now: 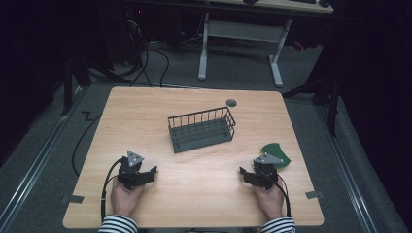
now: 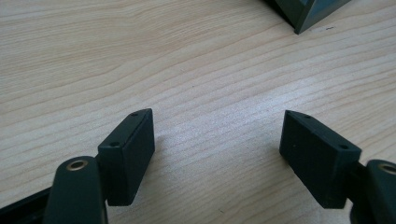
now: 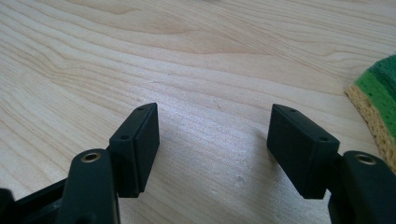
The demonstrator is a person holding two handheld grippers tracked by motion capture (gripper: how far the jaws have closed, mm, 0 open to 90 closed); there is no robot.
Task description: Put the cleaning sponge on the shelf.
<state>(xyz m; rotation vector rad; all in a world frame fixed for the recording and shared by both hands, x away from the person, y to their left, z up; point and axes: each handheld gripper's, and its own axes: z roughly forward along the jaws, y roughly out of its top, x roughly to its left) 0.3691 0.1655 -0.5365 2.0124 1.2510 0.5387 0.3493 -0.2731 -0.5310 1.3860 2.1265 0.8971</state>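
Observation:
A dark wire basket (image 1: pixel 201 129) stands in the middle of the wooden table (image 1: pixel 145 111); one of its corners (image 2: pixel 310 11) reaches into the top of the left gripper view. A green-topped sponge (image 1: pixel 277 154) lies at the right side of the table, and its green and yellow edge (image 3: pixel 378 102) is just right of the right gripper's jaws. My left gripper (image 1: pixel 154 171) rests low on the table near the front left, open, with bare wood between its jaws (image 2: pixel 217 128). My right gripper (image 1: pixel 241 171) rests near the front right beside the sponge, open and holding nothing (image 3: pixel 212 123).
A small dark round disc (image 1: pixel 231 102) sits near the table's far edge. Cables (image 1: pixel 104 187) trail from both grippers toward the front edge. Beyond the table are a white desk frame (image 1: pixel 240 34) and floor cables.

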